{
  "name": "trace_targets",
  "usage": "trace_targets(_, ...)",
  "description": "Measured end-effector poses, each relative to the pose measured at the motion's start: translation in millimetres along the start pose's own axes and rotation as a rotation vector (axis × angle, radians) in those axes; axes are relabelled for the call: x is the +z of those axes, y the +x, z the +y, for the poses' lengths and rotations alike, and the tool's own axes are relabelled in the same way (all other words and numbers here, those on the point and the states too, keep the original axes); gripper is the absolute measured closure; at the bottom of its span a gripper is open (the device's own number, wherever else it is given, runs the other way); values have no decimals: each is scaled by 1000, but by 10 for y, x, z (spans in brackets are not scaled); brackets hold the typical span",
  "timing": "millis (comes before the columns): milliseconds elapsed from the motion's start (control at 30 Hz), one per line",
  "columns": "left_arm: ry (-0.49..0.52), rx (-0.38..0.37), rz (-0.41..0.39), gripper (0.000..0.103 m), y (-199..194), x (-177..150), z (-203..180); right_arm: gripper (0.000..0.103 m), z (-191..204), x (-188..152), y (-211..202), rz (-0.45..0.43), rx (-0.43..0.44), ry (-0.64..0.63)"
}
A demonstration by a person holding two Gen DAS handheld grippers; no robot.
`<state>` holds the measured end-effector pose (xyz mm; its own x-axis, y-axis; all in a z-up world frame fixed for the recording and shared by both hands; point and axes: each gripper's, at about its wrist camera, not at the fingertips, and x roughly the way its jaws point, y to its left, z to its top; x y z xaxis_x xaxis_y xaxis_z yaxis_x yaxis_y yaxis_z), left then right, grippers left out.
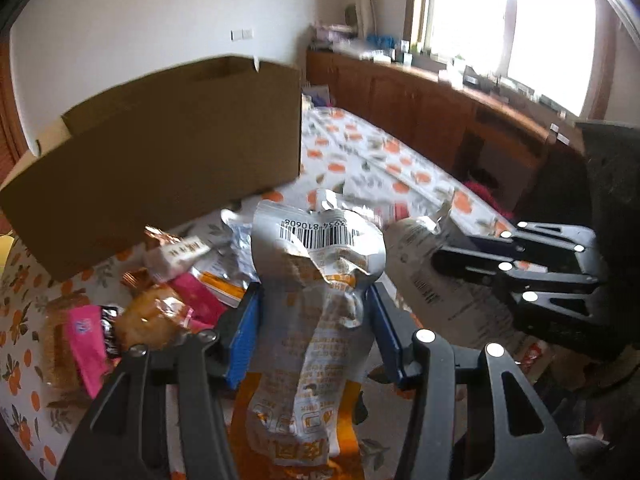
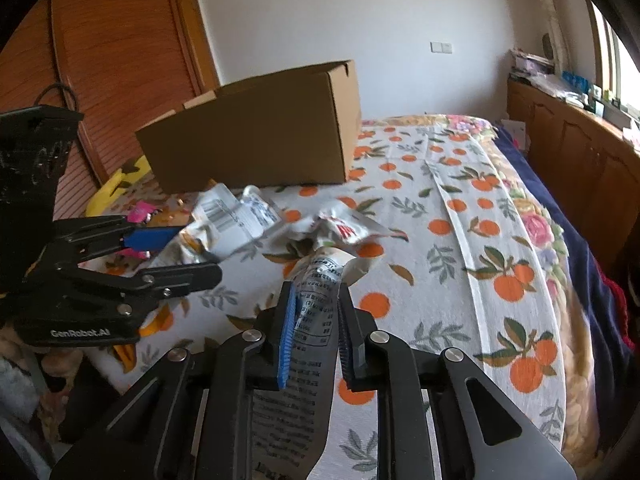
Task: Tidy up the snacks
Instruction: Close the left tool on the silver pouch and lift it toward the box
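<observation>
Left hand-held gripper [image 1: 312, 332] clamped on crumpled silver-and-orange snack bag [image 1: 320, 280], blue pads pressing both sides of bag's middle; barcode end sticking up past fingertips, lower end hanging toward camera. Bag lifted off bed [image 2: 460, 208].

Right hand-held gripper [image 2: 316, 320] nearly together, pinched on thin grey-white packet [image 2: 316, 300] with printed text; packet running from between pads forward and up, far end just above orange-print bedspread. Same gripper seen at right edge of left wrist view, packet pale and curved beside held snack bag, near but whether touching cannot tell.

Cardboard box [image 2: 256, 136] open-topped, resting on bed beyond both grippers, toward left. Loose snack pile [image 1: 152, 304] on bedspread in front of box, left of left hand-held gripper: pink wrappers, golden bun in clear wrap, white packets. More crumpled silver wrappers [image 2: 344, 228] on bed between box and right hand-held gripper.

Wooden cabinet [image 2: 580, 160] along right wall, apart from bed.
</observation>
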<state>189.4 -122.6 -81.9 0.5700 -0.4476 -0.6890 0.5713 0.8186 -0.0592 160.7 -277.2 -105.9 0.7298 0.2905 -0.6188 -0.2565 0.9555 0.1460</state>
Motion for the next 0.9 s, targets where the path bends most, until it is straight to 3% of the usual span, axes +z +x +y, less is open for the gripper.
trace_targets(200, -47, 13, -113, 51, -202, 78, 156, 89, 68, 147, -14, -18, 6, -22)
trace_targets(667, -95, 31, -237, 51, -458, 153, 478, 89, 268, 572, -158, -103, -10, -103)
trace_targets(900, -92, 63, -274, 50, -592, 352, 682, 89, 385, 984, -238, -169, -13, -163)
